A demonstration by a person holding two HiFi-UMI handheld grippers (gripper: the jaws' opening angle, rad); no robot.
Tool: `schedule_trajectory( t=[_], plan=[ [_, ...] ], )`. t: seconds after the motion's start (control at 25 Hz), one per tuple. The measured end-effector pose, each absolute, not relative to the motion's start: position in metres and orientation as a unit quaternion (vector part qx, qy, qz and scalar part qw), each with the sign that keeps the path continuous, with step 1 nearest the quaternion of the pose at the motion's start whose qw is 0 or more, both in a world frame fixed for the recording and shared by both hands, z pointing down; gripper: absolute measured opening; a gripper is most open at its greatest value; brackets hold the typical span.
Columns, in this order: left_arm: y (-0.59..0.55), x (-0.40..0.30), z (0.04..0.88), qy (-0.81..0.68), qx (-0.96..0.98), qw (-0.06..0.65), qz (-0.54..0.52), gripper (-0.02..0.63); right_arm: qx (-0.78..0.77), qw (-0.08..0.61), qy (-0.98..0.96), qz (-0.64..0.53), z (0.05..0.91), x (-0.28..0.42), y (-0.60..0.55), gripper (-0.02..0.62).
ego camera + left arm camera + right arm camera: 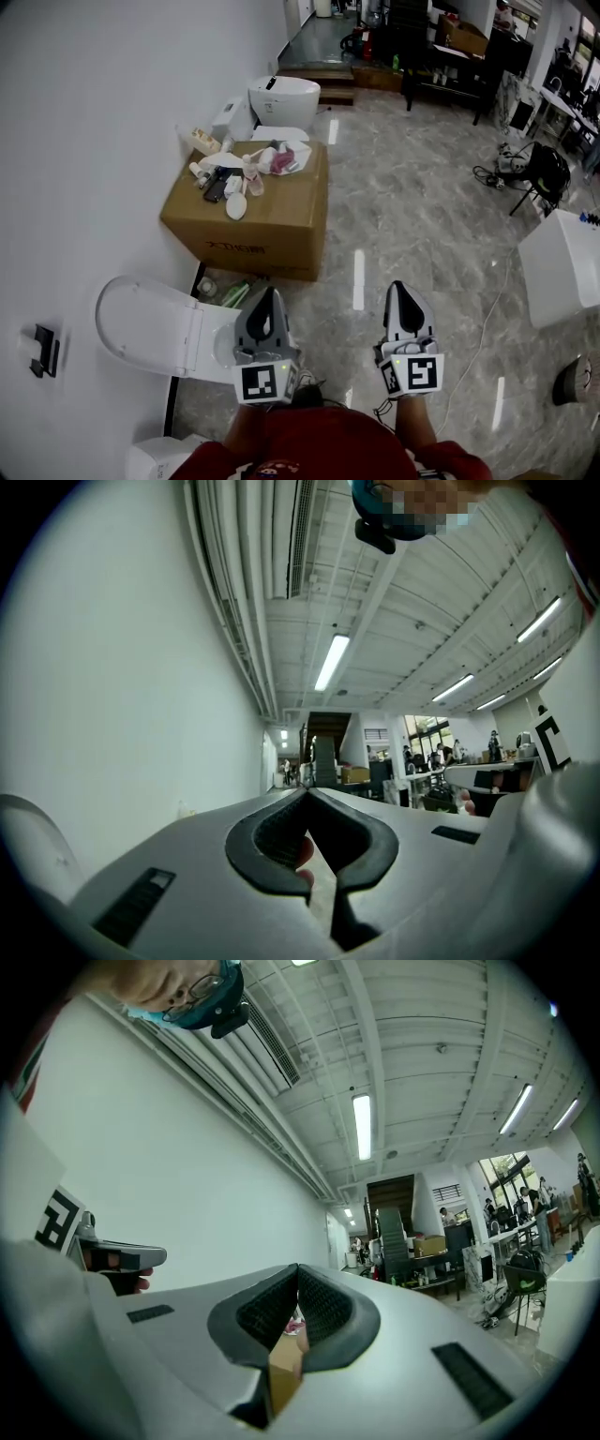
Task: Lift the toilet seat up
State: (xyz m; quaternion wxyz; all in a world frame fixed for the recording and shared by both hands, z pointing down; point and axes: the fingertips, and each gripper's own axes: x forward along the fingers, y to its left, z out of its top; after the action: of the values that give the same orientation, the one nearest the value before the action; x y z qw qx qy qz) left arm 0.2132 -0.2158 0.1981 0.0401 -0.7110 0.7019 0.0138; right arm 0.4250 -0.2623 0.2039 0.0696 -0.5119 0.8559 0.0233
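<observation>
Presently left gripper and right gripper are closed, empty; 1 stray knock could drop the upright toilet seat.

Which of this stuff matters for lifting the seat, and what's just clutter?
Job: toilet by the wall; left gripper, shut; right gripper, shut.

Clutter: cardboard box; toiletries on top of it; second toilet beyond it; bottles on the floor; cables.
</observation>
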Motion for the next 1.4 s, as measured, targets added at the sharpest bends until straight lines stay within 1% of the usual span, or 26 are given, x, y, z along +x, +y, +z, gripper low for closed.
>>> schedule_trajectory(
  t=[0.12,0.36,0.64,0.76,1.12,1.4],
  plan=[
    [-0.224,0.187,0.202,0.704,-0.708,0.054,0.004,0.009,-0.504,0.070,0.860,0.031,0.199,0.399,-0.274,0.014],
    [-0.237,0.135,0.194,0.722,-0.691,0.035,0.034,0.009,-0.490,0.066,0.868,0.042,0.192,0.343,-0.293,0.014],
    [-0.237,0.061,0.196,0.746,-0.663,0.050,0.034,0.009,-0.455,0.063,0.886,0.057,0.185,0.267,-0.308,0.014],
    [-0.233,0.033,0.195,0.761,-0.645,0.041,0.051,0.009,-0.435,0.062,0.896,0.062,0.184,0.234,-0.310,0.014],
    [-0.198,-0.055,0.205,0.828,-0.557,0.033,0.053,0.009,-0.339,0.060,0.937,0.063,0.189,0.126,-0.319,0.014],
    [-0.181,-0.102,0.206,0.876,-0.479,0.042,0.042,0.009,-0.258,0.068,0.962,0.048,0.195,0.053,-0.340,0.014]
  ],
)
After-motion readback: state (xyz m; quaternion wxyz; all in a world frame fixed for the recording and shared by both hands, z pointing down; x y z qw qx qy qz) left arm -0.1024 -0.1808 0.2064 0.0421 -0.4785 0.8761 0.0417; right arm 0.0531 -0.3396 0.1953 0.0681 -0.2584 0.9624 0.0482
